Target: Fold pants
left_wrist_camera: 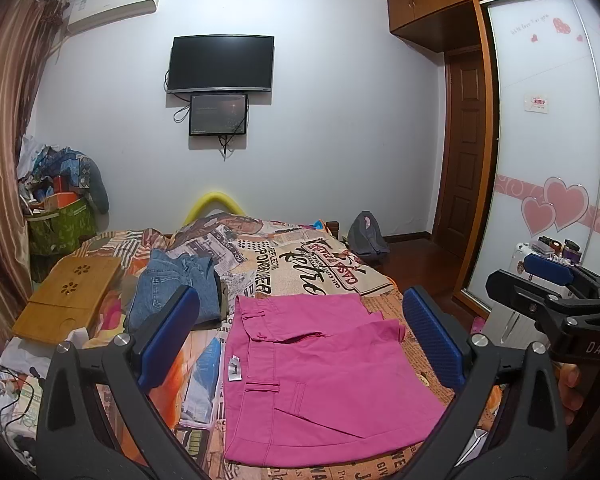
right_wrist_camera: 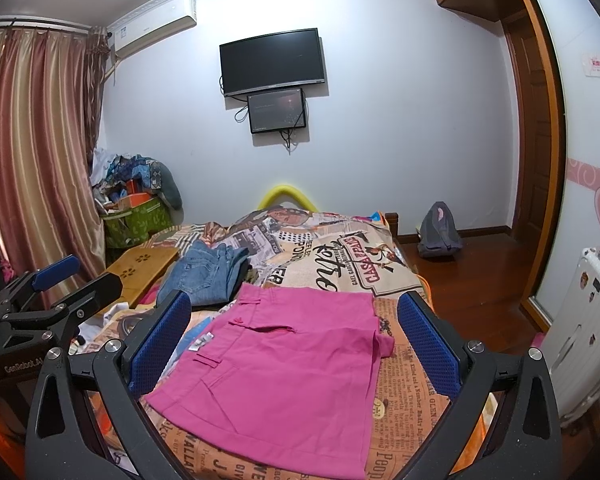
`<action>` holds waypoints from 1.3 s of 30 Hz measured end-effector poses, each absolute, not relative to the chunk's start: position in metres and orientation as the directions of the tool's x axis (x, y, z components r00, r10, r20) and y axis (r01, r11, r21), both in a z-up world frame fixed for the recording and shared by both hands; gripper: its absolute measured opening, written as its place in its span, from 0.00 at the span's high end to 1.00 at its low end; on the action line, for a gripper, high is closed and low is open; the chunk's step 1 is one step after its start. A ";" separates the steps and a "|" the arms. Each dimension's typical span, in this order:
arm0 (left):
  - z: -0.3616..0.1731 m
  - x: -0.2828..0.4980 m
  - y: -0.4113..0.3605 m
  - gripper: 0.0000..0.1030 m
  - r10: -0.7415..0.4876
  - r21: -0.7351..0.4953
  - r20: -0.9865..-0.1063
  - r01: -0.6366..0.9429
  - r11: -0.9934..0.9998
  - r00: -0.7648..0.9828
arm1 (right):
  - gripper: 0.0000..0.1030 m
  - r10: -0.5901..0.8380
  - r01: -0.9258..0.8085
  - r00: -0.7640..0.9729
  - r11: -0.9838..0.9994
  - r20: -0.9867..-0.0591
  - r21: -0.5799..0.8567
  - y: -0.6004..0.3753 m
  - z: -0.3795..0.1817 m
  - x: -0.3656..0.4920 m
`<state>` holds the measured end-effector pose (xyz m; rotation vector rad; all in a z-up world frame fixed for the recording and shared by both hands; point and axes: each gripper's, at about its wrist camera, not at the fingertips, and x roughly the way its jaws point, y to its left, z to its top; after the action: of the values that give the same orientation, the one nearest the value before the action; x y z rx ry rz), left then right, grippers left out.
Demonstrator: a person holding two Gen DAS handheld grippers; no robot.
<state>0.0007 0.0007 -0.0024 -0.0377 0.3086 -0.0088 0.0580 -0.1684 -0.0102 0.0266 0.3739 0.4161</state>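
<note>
Pink pants (left_wrist_camera: 320, 380) folded; suitcase (right_wrist_camera: 580, 336) fully visible from right wrist only.

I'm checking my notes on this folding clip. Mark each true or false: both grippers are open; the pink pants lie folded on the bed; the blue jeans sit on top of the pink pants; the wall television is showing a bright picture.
1. Left gripper and right gripper are open: true.
2. Bright pink cotton pants lie folded on the printed bedspread: true.
3. Blue denim jeans sit on them: false, beside them.
4. Black wall television shows a bright picture: false, dark.
</note>
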 end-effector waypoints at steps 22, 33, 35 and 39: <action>-0.006 0.001 0.000 0.00 -0.011 -0.033 -0.304 0.001 0.999 0.953 | 0.00 0.399 -0.390 0.845 0.915 -0.356 0.101 -0.169 -0.014 0.059; -0.008 0.006 0.000 0.00 -0.020 -0.038 -0.322 0.008 0.999 0.946 | 0.00 0.394 -0.381 0.842 0.918 -0.368 0.109 -0.170 -0.016 0.063; -0.008 0.011 0.002 0.00 -0.030 -0.043 -0.332 0.017 0.999 0.943 | 0.00 0.393 -0.381 0.842 0.918 -0.370 0.109 -0.170 -0.017 0.064; -0.008 0.024 0.008 0.00 -0.028 -0.042 -0.346 0.014 0.999 0.938 | 0.00 0.380 -0.370 0.843 0.923 -0.381 0.102 -0.171 -0.021 0.072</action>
<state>0.0240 0.0079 -0.0083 -0.0393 0.3542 -0.0217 0.0721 -0.1710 -0.0212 0.0246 0.4075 0.3960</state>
